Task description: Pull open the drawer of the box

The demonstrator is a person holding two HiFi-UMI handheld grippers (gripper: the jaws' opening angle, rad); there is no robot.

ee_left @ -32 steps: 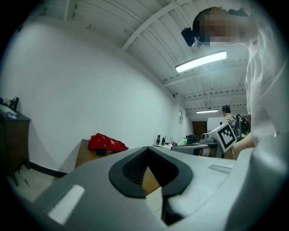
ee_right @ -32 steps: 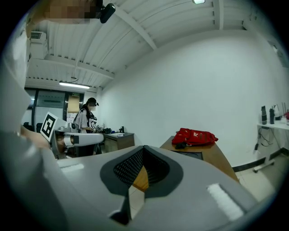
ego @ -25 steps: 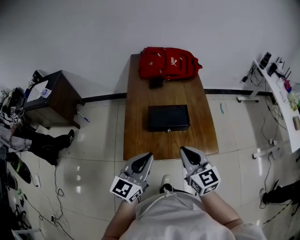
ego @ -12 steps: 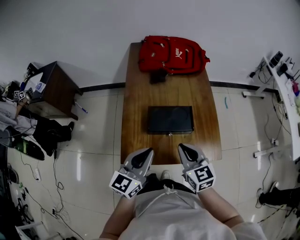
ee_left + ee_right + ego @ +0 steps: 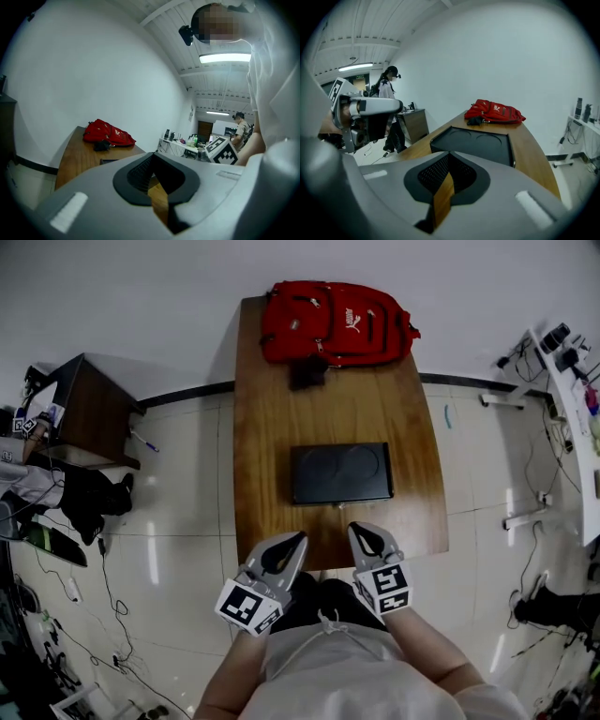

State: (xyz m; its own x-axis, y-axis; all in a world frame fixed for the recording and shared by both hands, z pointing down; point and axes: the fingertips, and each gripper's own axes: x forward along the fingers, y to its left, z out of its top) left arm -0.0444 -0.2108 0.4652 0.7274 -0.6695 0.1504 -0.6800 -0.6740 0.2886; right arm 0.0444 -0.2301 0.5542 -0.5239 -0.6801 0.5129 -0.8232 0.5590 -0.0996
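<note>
Pale floor tiles and a white wall surrounded the long wooden bench (image 5: 328,418) in the head view. The black box (image 5: 340,472) lay flat near the bench's middle. A red backpack (image 5: 333,320) rested well beyond the box, against the wall end, with a small dark item (image 5: 307,374) between the two. On the person's side of the box, the left gripper (image 5: 296,540) and right gripper (image 5: 357,530) hovered at the bench's near edge, both apart from the box and touching nothing. The box front showed no drawer standing out, so the drawer looked fully closed.

From the left gripper view, the left gripper's jaws had come together, leaving only a thin slit with bare wood behind it and nothing clamped. A sliver of the box's edge (image 5: 110,161) showed ahead, the backpack (image 5: 108,133) far past it.

From the right gripper view, the jaws were likewise together and empty. The box (image 5: 473,143) sat ahead and a little to the right, its lid with two shallow round dents, the backpack (image 5: 497,111) behind it.

Judged from this, nothing of the task was done: a gripper had yet to reach the box front, find a hold on the drawer and pull it toward the person, probably with the other gripper steadying the box
</note>
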